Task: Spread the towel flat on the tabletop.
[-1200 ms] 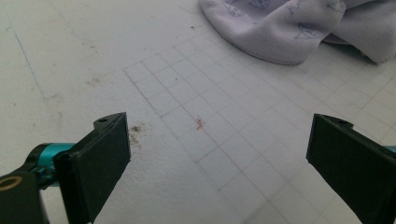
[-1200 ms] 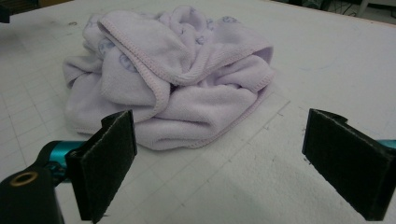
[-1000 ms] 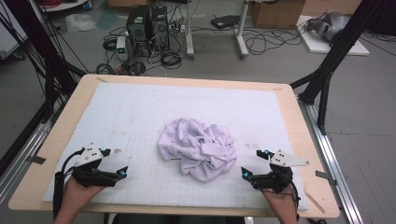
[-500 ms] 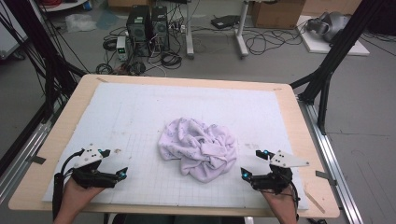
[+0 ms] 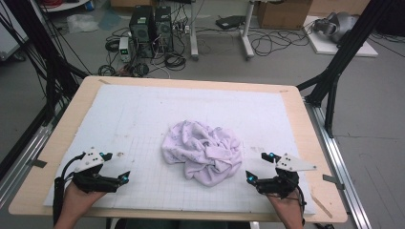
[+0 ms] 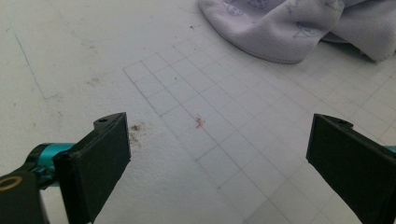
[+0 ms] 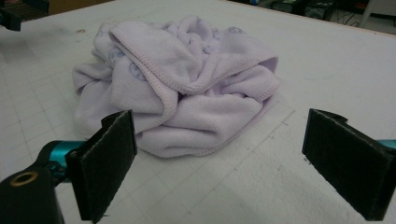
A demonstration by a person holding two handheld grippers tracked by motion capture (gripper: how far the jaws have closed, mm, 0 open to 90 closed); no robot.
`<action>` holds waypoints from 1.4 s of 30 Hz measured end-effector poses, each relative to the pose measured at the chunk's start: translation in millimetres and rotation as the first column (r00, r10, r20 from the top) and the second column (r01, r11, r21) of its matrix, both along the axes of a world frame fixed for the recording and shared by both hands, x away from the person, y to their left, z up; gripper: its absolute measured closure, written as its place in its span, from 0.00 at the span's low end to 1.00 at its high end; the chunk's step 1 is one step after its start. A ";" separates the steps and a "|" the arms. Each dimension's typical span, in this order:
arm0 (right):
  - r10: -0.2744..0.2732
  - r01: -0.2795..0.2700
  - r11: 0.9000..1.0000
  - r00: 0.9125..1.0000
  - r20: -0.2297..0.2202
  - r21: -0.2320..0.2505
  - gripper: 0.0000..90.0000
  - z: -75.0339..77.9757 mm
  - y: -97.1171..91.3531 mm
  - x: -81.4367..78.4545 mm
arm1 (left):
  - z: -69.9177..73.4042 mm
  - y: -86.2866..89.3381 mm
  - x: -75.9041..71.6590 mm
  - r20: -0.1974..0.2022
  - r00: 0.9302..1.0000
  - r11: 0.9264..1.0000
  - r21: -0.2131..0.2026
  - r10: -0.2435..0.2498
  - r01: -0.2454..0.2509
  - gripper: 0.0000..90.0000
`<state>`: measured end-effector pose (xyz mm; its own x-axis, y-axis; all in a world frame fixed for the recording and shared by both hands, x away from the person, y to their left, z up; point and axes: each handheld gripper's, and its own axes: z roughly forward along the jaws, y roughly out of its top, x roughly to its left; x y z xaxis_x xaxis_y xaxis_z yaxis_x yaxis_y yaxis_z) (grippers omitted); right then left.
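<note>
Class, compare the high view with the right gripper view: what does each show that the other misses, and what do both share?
High view alone: the whole table with its wooden border, both hands, the right gripper seen from above, and the computers on the floor.

Right gripper view alone: the stitched hem of the cloth and its own open jaws close up.

Both: the crumpled lilac cloth on the white gridded mat.

This is a lab or test workshop, not a home. The wooden table point(image 5: 305, 143) carries a white gridded mat point(image 5: 143, 119), a work surface marked out for recording. Black metal frame legs point(image 5: 344, 57) stand at both side edges of the table. On the grey floor beyond the far edge sit two computer towers point(image 5: 152, 24) amid tangled cables point(image 5: 267, 45). A cardboard box point(image 5: 284, 12) and a white board point(image 5: 341, 43) lie near the far right corner.
</note>
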<state>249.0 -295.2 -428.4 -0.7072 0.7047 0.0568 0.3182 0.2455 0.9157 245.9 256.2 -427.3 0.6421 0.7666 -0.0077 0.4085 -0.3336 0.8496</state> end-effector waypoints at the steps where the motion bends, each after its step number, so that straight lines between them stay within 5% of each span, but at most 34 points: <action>1: 0.000 0.000 1.000 1.000 0.000 0.000 0.10 0.0 0.0 0.0 | 0.0 0.0 0.0 0.000 1.000 1.000 0.000 0.000 0.000 0.08; 12: 0.018 -0.017 0.999 1.000 0.024 -0.031 0.10 7.8 13.8 1.1 | 0.7 3.6 -3.9 0.008 1.000 1.000 -0.012 0.016 -0.016 0.08; 24: 0.122 -0.121 0.992 0.992 0.014 -0.031 0.10 28.1 47.3 21.8 | 1.4 4.1 -5.4 0.014 1.000 1.000 -0.022 0.013 -0.013 0.08; 34: 0.226 -0.228 0.970 0.974 -0.033 -0.086 0.10 38.8 88.6 51.4 | 1.2 4.3 -3.9 0.010 1.000 1.000 -0.020 0.009 -0.009 0.08; 39: 0.241 -0.250 0.962 0.967 -0.084 -0.109 0.10 30.8 103.4 63.3 | 1.2 4.6 -4.1 0.012 1.000 1.000 -0.017 0.009 -0.009 0.08; 42: 0.249 -0.269 0.947 0.960 -0.128 -0.173 0.20 21.4 111.3 69.5 | 1.5 6.7 -3.2 0.002 1.000 1.000 -0.023 0.003 -0.003 0.08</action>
<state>318.6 -183.8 -407.0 -0.8640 0.5029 0.0237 0.3106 0.4955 0.8112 242.7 262.9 -425.8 0.6400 0.7680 -0.0239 0.4074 -0.3127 0.8580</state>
